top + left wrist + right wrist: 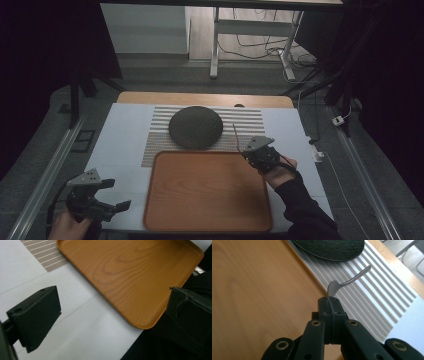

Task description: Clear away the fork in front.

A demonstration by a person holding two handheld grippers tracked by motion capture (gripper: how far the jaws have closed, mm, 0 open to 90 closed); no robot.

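Steel, thin and slippery: that is what my right gripper (329, 305) has clenched between its jaws, a spoon (348, 281) pinched by the bowl end so the handle sticks out and up, away from me. In the high view the right gripper (248, 150) hangs over the far right corner of the wooden tray (207, 220), and the spoon (236, 134) stands above the striped placemat (250, 122), just beside the right side of the dark round plate (195, 127).

My judgement is that I am setting the spoon down beside that plate. To do it well I should keep the pinch firm until the handle rests on the placemat, because a grip on the curved bowl can let the spoon swivel. I would tilt my wrist so the handle comes level with the mat, line it up along the plate's right side with a clear gap, lower slowly, and release only when the metal lies flat. Letting go early risks a bounce toward the tray's rim or the table (125, 135) edge.

My left gripper (111, 195) rests near the table's near left corner, jaws spread wide with nothing between them; its own view shows the tray's near left corner (140, 325) just beyond. It should stay parked there.
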